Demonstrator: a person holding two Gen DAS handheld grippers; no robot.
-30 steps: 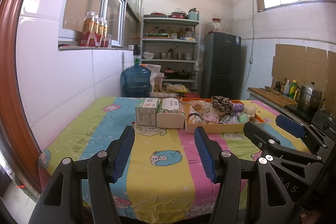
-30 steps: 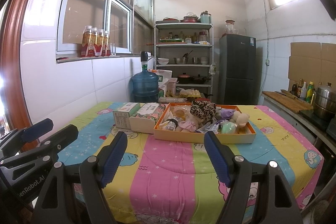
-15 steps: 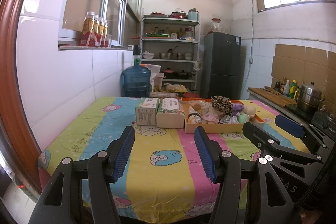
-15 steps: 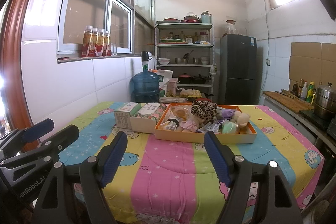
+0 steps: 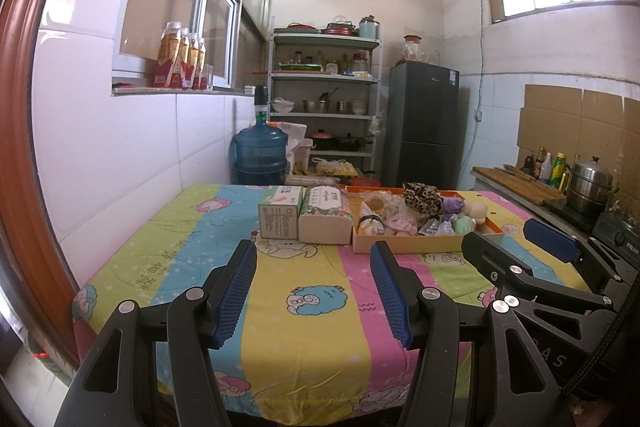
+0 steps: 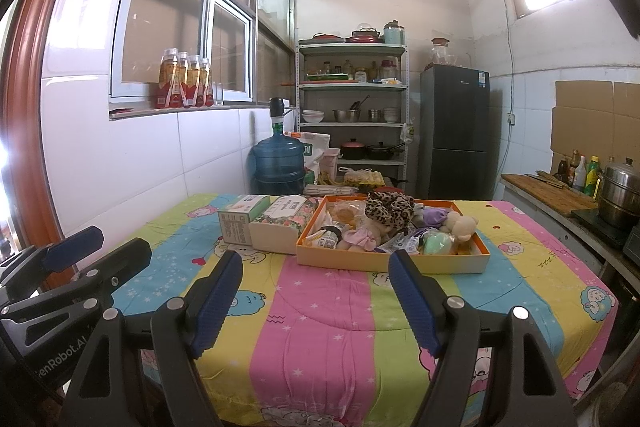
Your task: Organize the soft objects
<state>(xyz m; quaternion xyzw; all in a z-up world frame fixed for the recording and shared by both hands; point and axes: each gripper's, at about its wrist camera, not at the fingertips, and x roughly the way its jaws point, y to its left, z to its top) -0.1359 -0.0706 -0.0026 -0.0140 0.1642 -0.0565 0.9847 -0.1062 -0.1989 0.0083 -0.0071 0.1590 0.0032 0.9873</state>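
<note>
Grippers poised over striped table, tray of soft things at the far side

Both tools hang above the near edge of the table (image 6: 328, 311), which is covered by a cartoon-print cloth in bright stripes. The left gripper (image 5: 314, 291) has its blue-padded jaws spread wide with nothing between them; the right gripper (image 6: 316, 297) is likewise spread and empty. An orange tray (image 6: 384, 261) sits toward the table's far edge, well apart from both. Heaped inside it are a leopard-print plush (image 6: 390, 207), a pink doll (image 6: 358, 237), a cream teddy bear (image 6: 460, 225), a purple soft piece (image 6: 436, 215) and a green ball (image 6: 438, 243). Touching the tray's left wall lies a floral tissue pack (image 6: 280, 227), and a green-and-white carton (image 6: 240, 217) stands just beside that.
</note>
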